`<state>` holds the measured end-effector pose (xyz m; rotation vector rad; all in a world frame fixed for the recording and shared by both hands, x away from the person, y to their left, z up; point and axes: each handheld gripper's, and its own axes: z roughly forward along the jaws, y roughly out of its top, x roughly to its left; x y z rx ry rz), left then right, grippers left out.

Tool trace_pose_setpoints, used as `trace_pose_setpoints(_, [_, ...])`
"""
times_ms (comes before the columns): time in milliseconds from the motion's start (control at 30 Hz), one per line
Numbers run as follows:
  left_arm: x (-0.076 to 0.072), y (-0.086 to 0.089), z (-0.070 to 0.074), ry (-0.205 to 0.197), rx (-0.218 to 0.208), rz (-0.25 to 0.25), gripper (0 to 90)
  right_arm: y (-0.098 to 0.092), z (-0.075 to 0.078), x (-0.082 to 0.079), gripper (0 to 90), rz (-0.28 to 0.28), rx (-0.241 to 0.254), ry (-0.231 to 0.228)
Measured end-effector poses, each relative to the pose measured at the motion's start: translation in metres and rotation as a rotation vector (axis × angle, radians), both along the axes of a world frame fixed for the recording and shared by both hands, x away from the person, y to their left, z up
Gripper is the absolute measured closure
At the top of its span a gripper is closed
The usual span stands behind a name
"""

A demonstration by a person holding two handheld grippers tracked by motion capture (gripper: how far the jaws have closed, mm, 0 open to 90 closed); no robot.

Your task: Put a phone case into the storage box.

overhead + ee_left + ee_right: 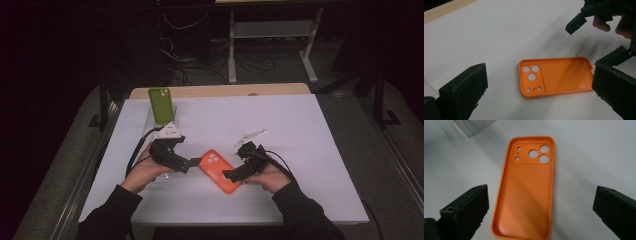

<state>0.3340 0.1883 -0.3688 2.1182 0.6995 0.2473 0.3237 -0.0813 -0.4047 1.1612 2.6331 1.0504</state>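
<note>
An orange phone case (pixel 220 171) lies flat on the white table (pixel 300 150), hollow side up, camera holes toward the far left. My left gripper (pixel 194 163) is at its left end and my right gripper (pixel 228 175) at its near right edge. In the left gripper view the case (pixel 556 76) lies just ahead of my open left gripper (pixel 540 83), with the other gripper's jaw at the upper right. Seen from the right gripper view, the case (pixel 526 190) reaches lengthwise between the wide-apart jaws of my right gripper (pixel 540 201). Neither gripper grips it.
A green phone case (pixel 161 104) stands upright on a clear stand (pixel 150 120) at the table's far left; a corner of the stand (pixel 471 126) is near the orange case. Bare wood (pixel 220 90) edges the table's far side.
</note>
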Motion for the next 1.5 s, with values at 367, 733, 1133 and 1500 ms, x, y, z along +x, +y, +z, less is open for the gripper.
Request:
trace_pose_setpoints(367, [-0.001, -0.001, -0.001, 0.004, -0.007, 0.001, 0.0, 0.029, -0.018, 0.002, 0.0, -0.017, -0.092, 0.030])
trace_pose_setpoints(733, [-0.001, -0.001, 0.000, 0.003, -0.003, 0.000, 0.0, 0.044, -0.033, -0.002, 0.0, -0.002, -0.166, 0.044])
trace_pose_setpoints(1133, [0.000, -0.002, -0.001, 0.008, -0.003, -0.001, 0.0, 0.048, -0.037, -0.010, 10.0, -0.003, -0.219, -0.034])
trace_pose_setpoints(1500, [0.000, -0.002, -0.001, 0.008, -0.011, 0.004, 0.0, 0.048, -0.037, -0.015, 15.4, -0.025, -0.204, -0.042])
